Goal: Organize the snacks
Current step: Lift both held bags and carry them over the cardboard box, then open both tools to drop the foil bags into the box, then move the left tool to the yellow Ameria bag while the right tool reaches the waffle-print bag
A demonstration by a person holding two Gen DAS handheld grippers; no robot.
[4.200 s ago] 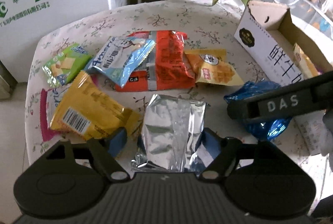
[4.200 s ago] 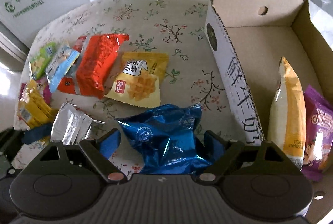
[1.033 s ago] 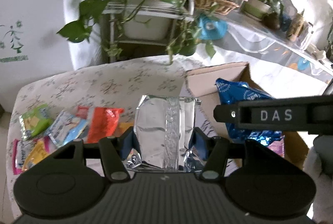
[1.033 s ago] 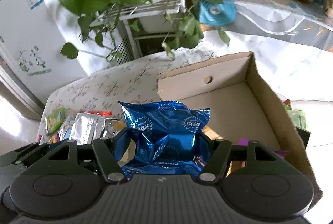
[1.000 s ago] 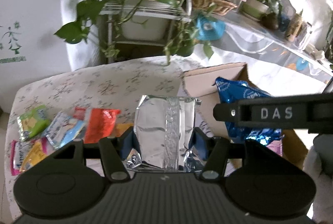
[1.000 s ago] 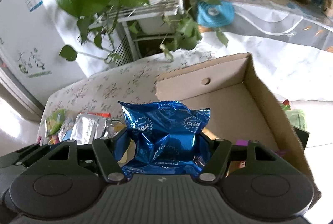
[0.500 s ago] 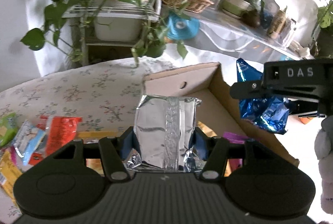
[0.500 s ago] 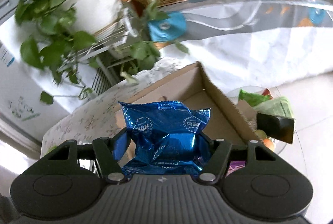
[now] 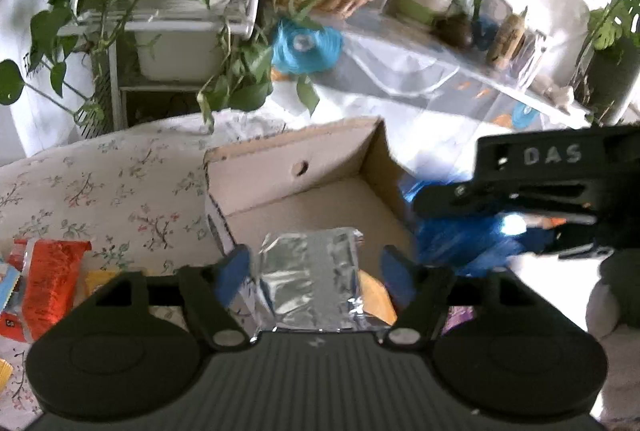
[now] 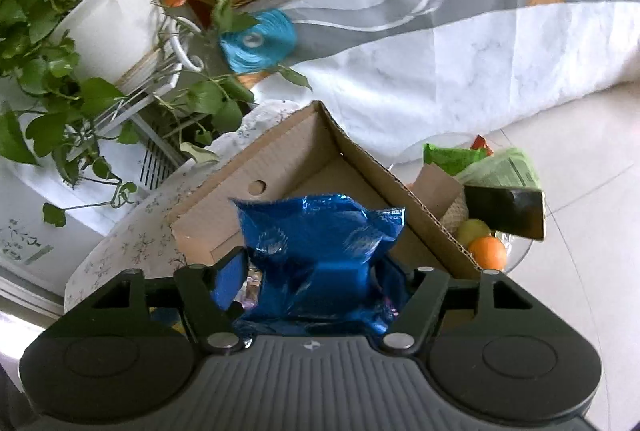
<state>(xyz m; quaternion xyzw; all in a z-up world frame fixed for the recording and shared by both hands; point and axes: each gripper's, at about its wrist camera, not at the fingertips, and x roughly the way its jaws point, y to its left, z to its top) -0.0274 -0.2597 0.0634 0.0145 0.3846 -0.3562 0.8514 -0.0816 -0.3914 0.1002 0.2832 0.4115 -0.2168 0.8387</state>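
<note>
Snacks remained on the tabletop's left edge: an orange-red packet (image 9: pixel 48 279) lay on the floral cloth (image 9: pixel 120 187), left of the cardboard box (image 9: pixel 288 167). Left gripper (image 9: pixel 314 271) had its fingers spread; the silver foil packet (image 9: pixel 308 287) sat between the blue pads (image 9: pixel 234 271) with a gap on both sides, over the box's near left corner, above a yellow packet (image 9: pixel 376 297) inside. Whether the silver packet touched anything could not be told. Right gripper (image 10: pixel 310 271) hung over the box's right wall (image 10: pixel 400 191), fingers likewise parted, the blue foil packet (image 10: pixel 320 251) loose between them and blurred. Beyond the box's right wall stood a glass bowl with an orange fruit (image 10: pixel 486 251).
</note>
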